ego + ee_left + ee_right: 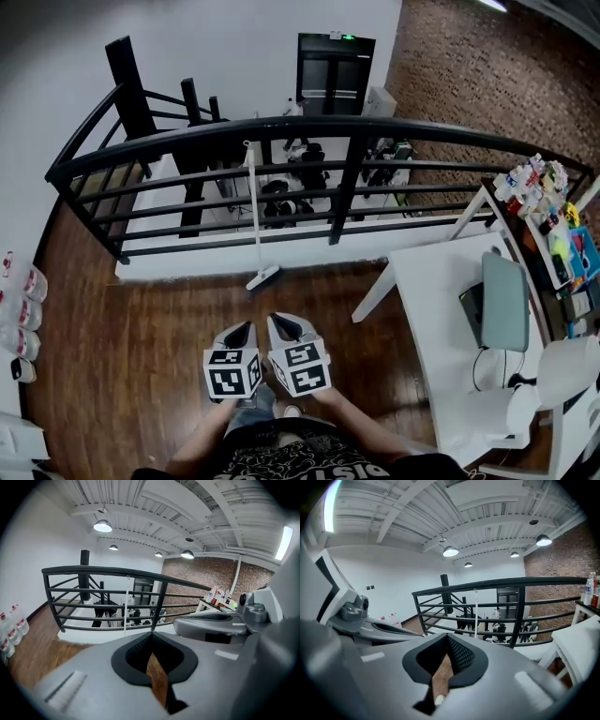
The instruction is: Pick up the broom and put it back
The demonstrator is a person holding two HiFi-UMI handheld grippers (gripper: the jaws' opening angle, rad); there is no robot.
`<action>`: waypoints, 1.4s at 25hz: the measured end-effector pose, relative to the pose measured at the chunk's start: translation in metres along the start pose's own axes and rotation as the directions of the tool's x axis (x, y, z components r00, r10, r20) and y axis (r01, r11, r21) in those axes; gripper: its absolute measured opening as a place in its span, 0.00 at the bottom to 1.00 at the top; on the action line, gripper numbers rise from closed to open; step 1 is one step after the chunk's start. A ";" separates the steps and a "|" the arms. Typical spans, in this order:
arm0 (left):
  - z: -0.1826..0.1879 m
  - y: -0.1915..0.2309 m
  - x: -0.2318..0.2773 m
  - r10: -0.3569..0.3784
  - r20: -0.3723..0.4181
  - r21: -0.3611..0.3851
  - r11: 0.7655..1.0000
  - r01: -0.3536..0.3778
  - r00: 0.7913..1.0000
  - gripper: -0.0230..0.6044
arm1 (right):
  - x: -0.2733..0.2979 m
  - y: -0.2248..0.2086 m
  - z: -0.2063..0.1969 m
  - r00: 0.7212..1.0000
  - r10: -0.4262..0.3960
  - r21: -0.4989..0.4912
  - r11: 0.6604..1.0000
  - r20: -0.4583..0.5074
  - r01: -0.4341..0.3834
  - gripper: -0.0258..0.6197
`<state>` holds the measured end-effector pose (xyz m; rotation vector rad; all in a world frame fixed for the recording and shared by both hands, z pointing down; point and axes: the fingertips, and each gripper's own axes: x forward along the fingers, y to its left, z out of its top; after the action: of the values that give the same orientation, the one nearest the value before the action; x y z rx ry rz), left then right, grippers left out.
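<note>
Floor [141, 337]: dark wood planks, glossy, catching light. Railing [281, 127]: black metal, satin sheen. Brick wall [469, 75]: rough, red-brown, matt. Desk [436, 291]: smooth white top. Broom [253, 211]: smooth white handle. Left tool [152, 637] and right tool [447, 639]: smooth matt grey plastic shells; black pads [461, 656] mesh-textured.

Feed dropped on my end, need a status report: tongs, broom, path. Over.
Left tongs shut, empty. Right tongs shut, empty. Broom leaning on railing, head on floor. Only bare floor between; table off right.
</note>
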<state>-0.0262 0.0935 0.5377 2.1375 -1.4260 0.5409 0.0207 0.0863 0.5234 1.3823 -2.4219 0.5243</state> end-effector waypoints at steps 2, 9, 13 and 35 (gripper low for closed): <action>0.007 0.007 0.014 -0.006 -0.002 -0.008 1.000 0.006 1.000 0.04 | 0.014 -0.008 0.006 1.000 -0.008 -0.002 1.000 -0.001 0.008 0.04; 0.062 0.050 0.065 -0.031 0.018 -0.009 0.999 0.032 0.999 0.04 | 0.081 -0.032 0.045 0.999 -0.049 0.001 0.999 -0.004 0.049 0.04; 0.098 0.075 0.091 -0.049 0.026 0.002 0.999 0.049 0.998 0.04 | 0.119 -0.039 0.075 0.998 -0.064 0.001 0.998 -0.005 0.064 0.04; 0.192 0.160 0.179 -0.072 0.051 0.002 0.997 0.072 0.996 0.04 | 0.265 -0.089 0.156 0.998 -0.066 -0.030 0.997 0.022 0.067 0.13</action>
<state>-0.0996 -0.2045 0.5210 2.2076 -1.3697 0.4628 -0.0443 -0.2277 0.5136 1.4569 -2.3805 0.4563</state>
